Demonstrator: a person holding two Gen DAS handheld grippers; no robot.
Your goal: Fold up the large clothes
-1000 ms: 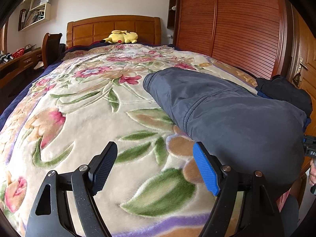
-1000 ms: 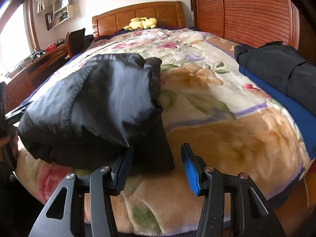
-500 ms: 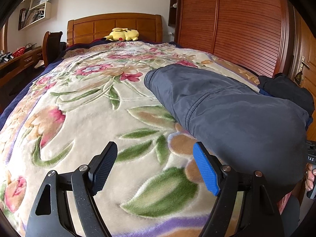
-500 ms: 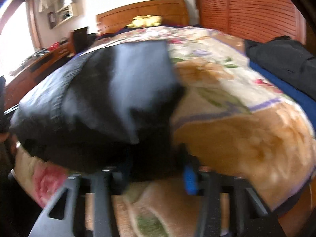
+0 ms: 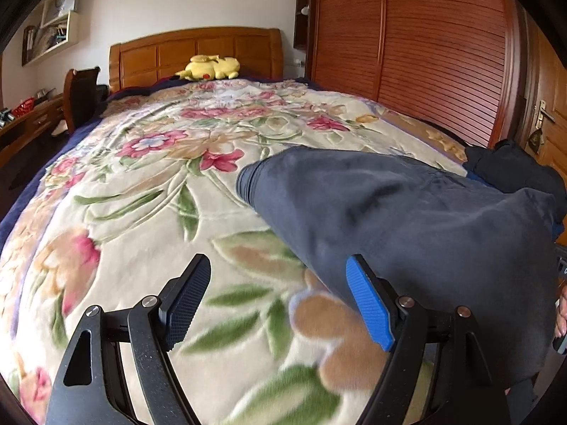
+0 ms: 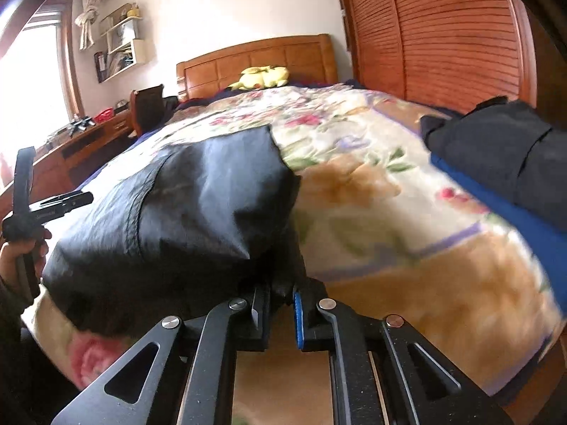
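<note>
Dark grey trousers (image 5: 407, 219) lying on the floral blanket (image 5: 141, 212) near the bed's foot, long axis running from the near edge toward the headboard (image 5: 195, 49), right gripper (image 6: 280, 304) pinching their near edge, left gripper (image 5: 280, 301) spread wide, holding nothing, beside them.

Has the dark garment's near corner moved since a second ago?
Yes. The dark garment corner, formerly lying ahead of the right gripper, is now pinched and raised off the floral blanket.

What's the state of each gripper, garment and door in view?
Left gripper: open, empty.
Right gripper: shut on dark trousers.
Dark trousers: partly folded, near corner pinched.
Clothes pile: stacked at blanket edge.
Wardrobe doors: closed.
</note>
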